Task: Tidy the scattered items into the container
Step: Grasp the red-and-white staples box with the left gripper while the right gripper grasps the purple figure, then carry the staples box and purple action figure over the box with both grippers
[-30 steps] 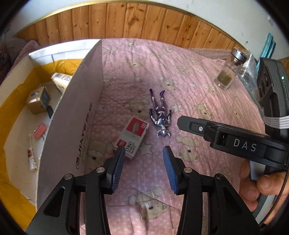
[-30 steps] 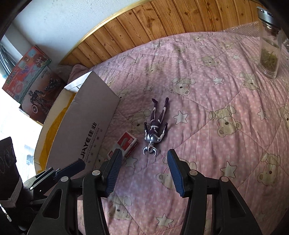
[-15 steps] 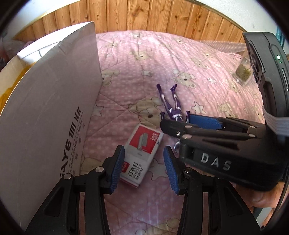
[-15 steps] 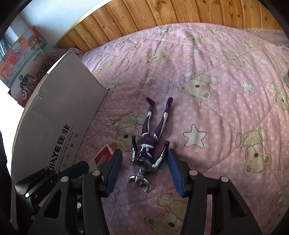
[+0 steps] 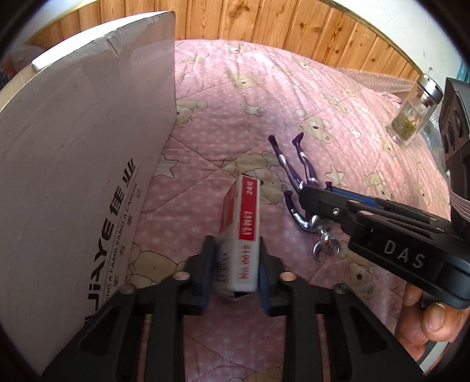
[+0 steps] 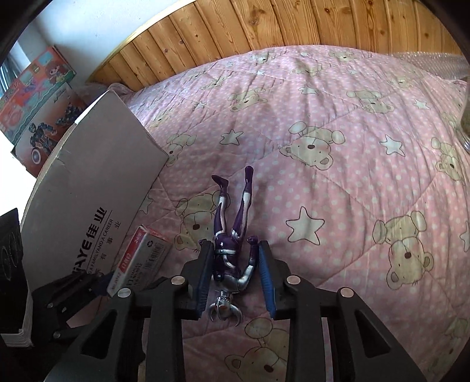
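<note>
A white and red staple box (image 5: 245, 223) stands tipped on its long edge on the pink quilt. My left gripper (image 5: 235, 264) is closing, and its blue pads press the box's near end. The same box (image 6: 141, 258) shows in the right wrist view, beside the cardboard container's wall (image 6: 88, 182). A purple and silver toy figure (image 6: 232, 235) lies head toward me. My right gripper (image 6: 235, 264) is closing around its torso, both pads touching its arms. From the left wrist view the right gripper (image 5: 320, 195) covers the figure's (image 5: 302, 176) chest.
The tall cardboard container wall (image 5: 88, 147) rises close on the left. A glass jar (image 5: 414, 114) with green contents stands at the far right near bubble wrap. Toy boxes (image 6: 35, 102) lean beyond the container. A wooden headboard (image 6: 264, 26) bounds the bed. A person's hand (image 5: 431, 323) grips the right tool.
Both grippers came down onto their items and their jaws closed in. The staple box went from lying flat to standing on edge between the left pads. The figure now sits between the right pads.
</note>
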Tool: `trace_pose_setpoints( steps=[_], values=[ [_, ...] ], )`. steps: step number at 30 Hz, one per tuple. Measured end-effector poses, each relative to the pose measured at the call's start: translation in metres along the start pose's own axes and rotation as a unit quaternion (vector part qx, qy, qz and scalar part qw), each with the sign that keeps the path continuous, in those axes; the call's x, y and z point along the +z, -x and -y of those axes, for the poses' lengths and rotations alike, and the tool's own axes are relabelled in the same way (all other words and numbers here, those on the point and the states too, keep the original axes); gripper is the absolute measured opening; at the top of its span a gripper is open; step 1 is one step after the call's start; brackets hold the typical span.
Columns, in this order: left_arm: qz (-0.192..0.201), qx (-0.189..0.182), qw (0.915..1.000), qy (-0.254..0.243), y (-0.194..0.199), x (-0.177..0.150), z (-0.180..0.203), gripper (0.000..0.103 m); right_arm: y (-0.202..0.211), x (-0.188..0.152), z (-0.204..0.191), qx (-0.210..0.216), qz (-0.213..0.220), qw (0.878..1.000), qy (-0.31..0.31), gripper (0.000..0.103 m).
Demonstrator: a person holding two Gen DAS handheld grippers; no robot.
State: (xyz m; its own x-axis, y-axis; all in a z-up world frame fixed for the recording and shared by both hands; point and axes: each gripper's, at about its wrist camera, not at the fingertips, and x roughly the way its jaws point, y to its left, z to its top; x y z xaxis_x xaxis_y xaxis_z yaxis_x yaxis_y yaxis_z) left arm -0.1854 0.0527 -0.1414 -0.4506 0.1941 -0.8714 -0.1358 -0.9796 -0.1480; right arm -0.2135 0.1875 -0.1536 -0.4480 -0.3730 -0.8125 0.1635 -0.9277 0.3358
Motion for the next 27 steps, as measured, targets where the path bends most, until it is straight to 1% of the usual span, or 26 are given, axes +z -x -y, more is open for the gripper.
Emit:
trace_pose_setpoints(
  steps=[2, 7, 11, 15, 27],
  values=[
    [0.000, -0.007, 1.0000, 0.002, 0.000, -0.001, 0.000, 0.015, 0.006, 0.000, 0.001, 0.002, 0.005, 1.000, -0.007, 0.032],
    [0.002, -0.018, 0.9998, 0.008, 0.003, -0.001, 0.004, 0.015, 0.019, 0.001, 0.010, 0.008, 0.015, 0.999, -0.030, 0.032],
    [0.008, -0.029, 0.9995, 0.008, 0.014, -0.003, 0.008, 0.014, 0.027, -0.004, 0.019, 0.015, 0.013, 0.998, -0.051, 0.032],
    [0.015, -0.036, 0.9992, 0.005, 0.029, -0.010, 0.011, 0.014, 0.034, -0.011, 0.017, 0.017, 0.012, 0.998, -0.057, 0.032],
    [0.033, -0.058, 0.9973, -0.031, 0.091, -0.052, 0.023, 0.014, 0.065, -0.045, -0.001, 0.032, 0.022, 0.997, -0.068, 0.032]
  ],
)
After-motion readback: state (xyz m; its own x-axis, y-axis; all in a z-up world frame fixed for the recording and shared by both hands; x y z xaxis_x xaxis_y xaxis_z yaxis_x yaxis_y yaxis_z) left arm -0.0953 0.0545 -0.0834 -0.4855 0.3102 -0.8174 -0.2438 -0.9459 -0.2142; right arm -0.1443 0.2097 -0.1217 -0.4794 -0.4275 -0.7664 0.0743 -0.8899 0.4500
